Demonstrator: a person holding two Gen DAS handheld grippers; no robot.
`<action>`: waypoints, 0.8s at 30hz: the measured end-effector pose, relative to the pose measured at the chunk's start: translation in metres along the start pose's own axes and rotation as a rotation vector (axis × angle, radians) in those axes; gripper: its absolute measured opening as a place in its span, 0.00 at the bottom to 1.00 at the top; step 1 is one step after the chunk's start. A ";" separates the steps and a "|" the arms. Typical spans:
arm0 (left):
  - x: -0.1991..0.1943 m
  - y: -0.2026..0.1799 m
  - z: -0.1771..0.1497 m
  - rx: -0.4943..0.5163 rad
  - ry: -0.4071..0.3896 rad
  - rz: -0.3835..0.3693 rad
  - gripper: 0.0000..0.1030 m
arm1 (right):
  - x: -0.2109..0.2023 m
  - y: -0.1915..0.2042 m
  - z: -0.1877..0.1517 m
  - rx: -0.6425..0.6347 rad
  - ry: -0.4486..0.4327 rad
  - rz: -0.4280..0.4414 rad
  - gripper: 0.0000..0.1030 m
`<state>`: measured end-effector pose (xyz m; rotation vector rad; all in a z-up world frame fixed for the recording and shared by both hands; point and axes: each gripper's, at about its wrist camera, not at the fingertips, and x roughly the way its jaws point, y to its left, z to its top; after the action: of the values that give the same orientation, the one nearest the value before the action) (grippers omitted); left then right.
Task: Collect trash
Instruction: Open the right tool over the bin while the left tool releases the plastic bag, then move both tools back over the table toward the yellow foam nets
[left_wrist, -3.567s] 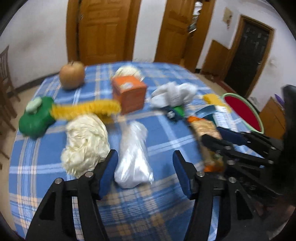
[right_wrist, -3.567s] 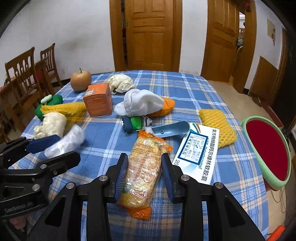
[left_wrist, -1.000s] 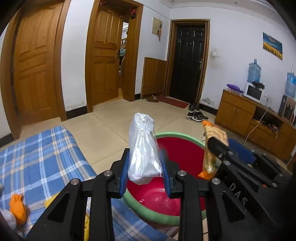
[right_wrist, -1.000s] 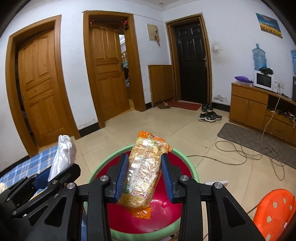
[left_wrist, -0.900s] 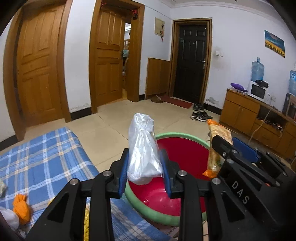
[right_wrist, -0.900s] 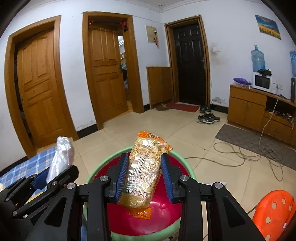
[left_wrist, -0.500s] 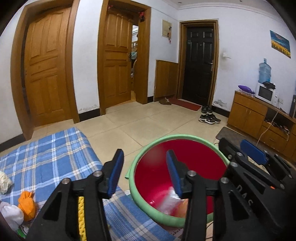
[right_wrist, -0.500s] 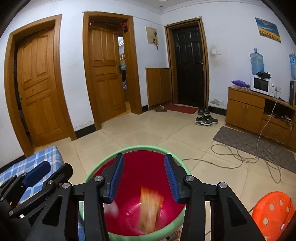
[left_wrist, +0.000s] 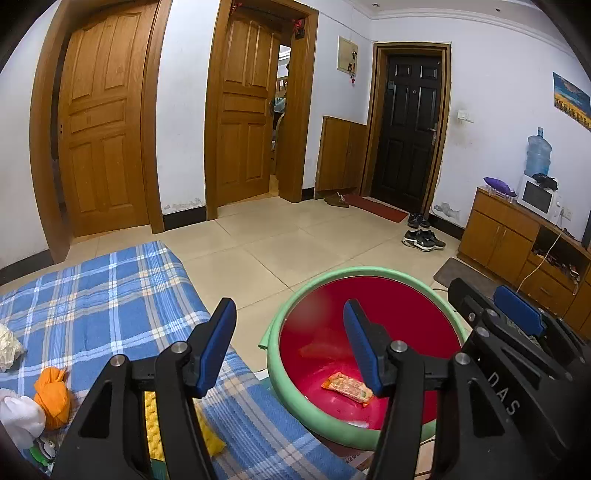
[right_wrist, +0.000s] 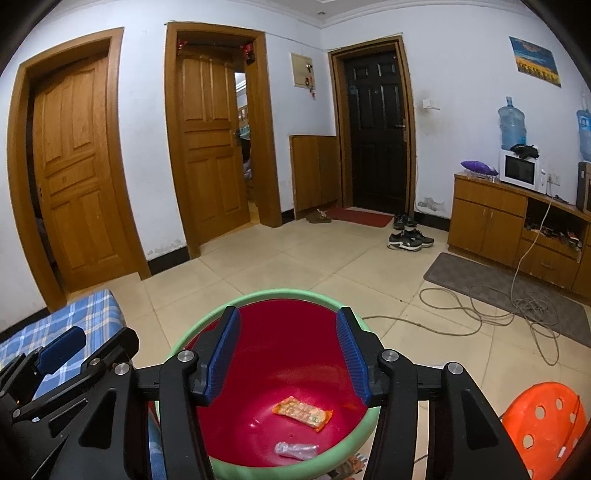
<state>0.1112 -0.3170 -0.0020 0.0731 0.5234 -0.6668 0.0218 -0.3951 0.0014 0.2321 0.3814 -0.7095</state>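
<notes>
A red bin with a green rim (left_wrist: 295, 288) (right_wrist: 273, 293) stands on the floor beside the table. At its bottom lie an orange snack packet (right_wrist: 302, 408) (left_wrist: 346, 387) and a clear plastic bag (right_wrist: 295, 449). My right gripper (right_wrist: 286, 354) hangs over the bin, jaws opening, nothing between them. My left gripper (left_wrist: 290, 347) is held above the gap between table edge and bin, jaws also opening and empty. The right gripper's blue fingertip (left_wrist: 517, 308) shows at the right of the left wrist view.
The blue checked tablecloth (left_wrist: 110, 295) carries an orange bundle (left_wrist: 53, 395), white socks (left_wrist: 18, 415) and yellow foam net (left_wrist: 151, 421). An orange stool (right_wrist: 543, 424) stands right of the bin. Cables (right_wrist: 498, 306), shoes (right_wrist: 406, 238) and a wooden cabinet (right_wrist: 517, 221) lie beyond.
Both grippers opened. The clear bag dropped from the left and the snack packet from the right; both now lie at the bottom of the bin.
</notes>
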 end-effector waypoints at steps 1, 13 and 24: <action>-0.001 0.000 0.000 0.002 -0.003 0.001 0.59 | -0.001 0.000 -0.001 -0.001 -0.002 0.000 0.53; -0.031 -0.007 -0.016 0.006 -0.040 0.056 0.70 | -0.027 -0.008 -0.008 -0.033 -0.066 0.015 0.54; -0.087 0.013 -0.047 0.002 -0.006 0.133 0.73 | -0.062 0.007 -0.021 -0.082 -0.051 0.065 0.55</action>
<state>0.0407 -0.2460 -0.0019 0.1066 0.5071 -0.5378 -0.0217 -0.3468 0.0085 0.1482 0.3518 -0.6332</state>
